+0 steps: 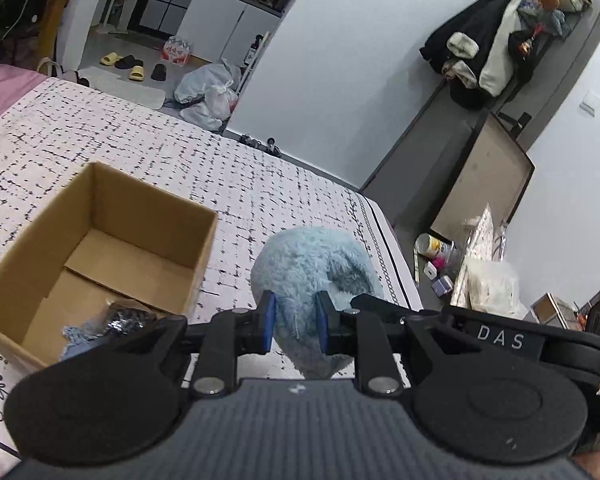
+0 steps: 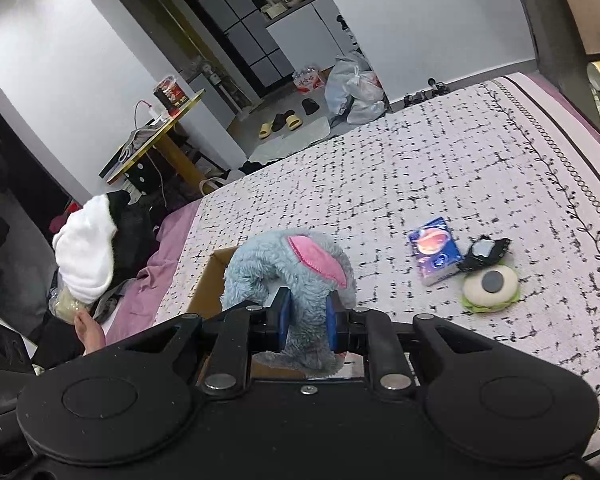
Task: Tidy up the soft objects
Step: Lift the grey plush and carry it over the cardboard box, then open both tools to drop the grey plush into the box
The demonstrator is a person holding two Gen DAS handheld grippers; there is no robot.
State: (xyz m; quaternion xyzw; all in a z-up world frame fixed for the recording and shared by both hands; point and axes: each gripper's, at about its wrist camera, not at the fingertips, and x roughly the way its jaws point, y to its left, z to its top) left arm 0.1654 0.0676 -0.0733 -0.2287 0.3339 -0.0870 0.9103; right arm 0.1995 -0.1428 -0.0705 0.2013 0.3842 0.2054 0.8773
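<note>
Left wrist view: left gripper clamps the blue plush toy — beside the cardboard box
Right wrist view: right gripper pinches the same toy — box behind it

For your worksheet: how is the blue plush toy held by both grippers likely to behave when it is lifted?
The plush toy probably flops: its fuzzy body bends over the right gripper. It likely squashes easily, since it bulges around the left gripper pinching it. It seems light for its size.
</note>
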